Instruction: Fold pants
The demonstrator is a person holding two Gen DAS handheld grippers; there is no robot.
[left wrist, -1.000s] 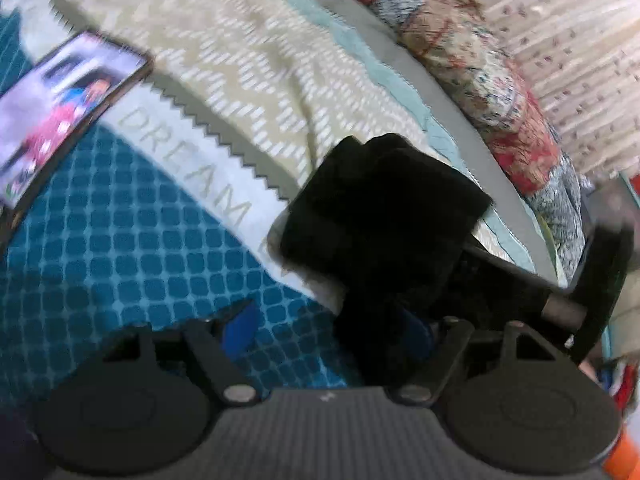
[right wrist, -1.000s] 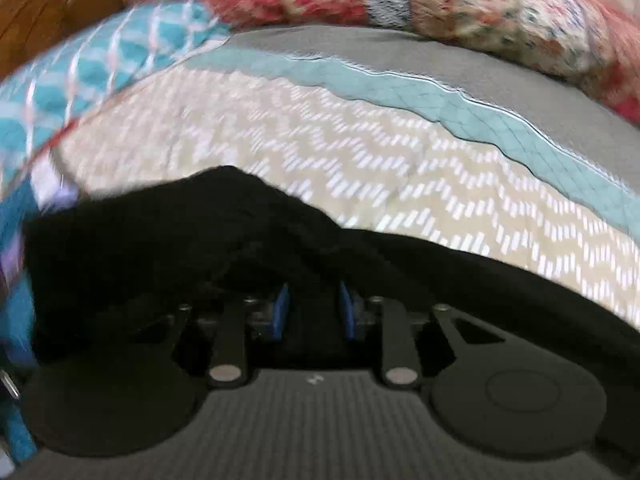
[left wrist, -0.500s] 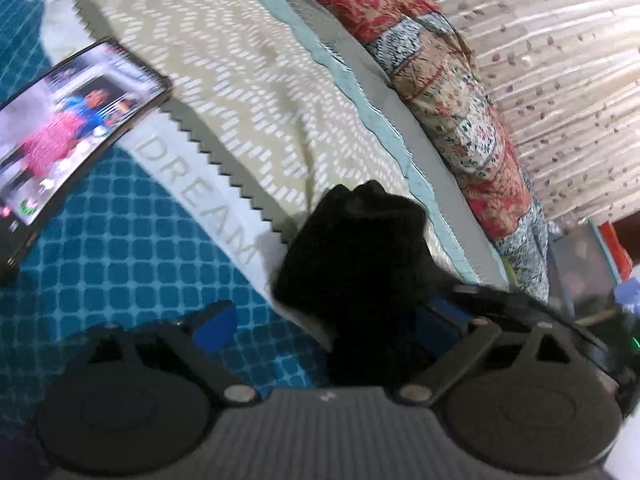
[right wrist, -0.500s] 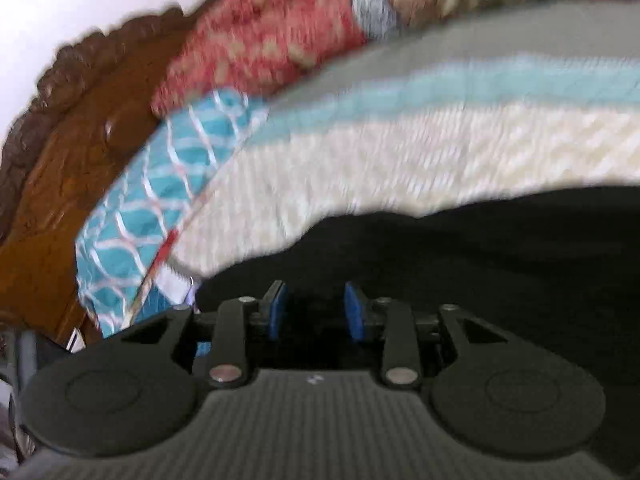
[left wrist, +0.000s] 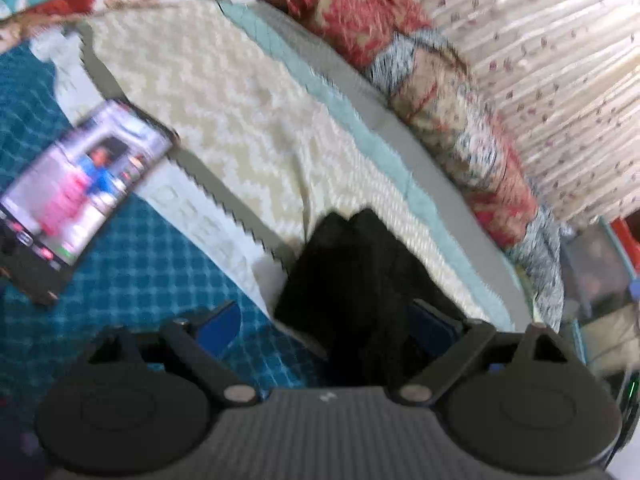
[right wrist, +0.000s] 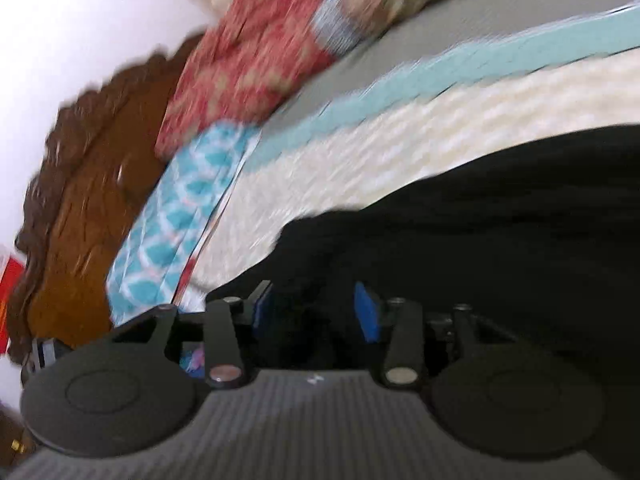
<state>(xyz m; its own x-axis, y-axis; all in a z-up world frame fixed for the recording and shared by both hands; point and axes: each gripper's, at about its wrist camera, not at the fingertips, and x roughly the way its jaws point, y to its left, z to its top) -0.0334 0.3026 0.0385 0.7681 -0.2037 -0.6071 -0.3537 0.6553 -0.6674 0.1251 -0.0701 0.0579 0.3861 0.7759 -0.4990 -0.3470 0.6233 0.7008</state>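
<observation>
The folded black fabric pants (left wrist: 352, 280) lie on the bed's cream zigzag-patterned bedspread (left wrist: 224, 120). The left gripper (left wrist: 328, 320) has its fingers spread wide and closing slightly — black cloth between, unpinched. The right gripper (right wrist: 316, 312) is opening over the pants, its blue pads (right wrist: 366, 316) apart.

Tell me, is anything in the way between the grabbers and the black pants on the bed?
Nothing visible is. The black fabric pants already lie between the left gripper's wide jaws, and between the right gripper's opening jaws too. The phone lies off to the side.
</observation>
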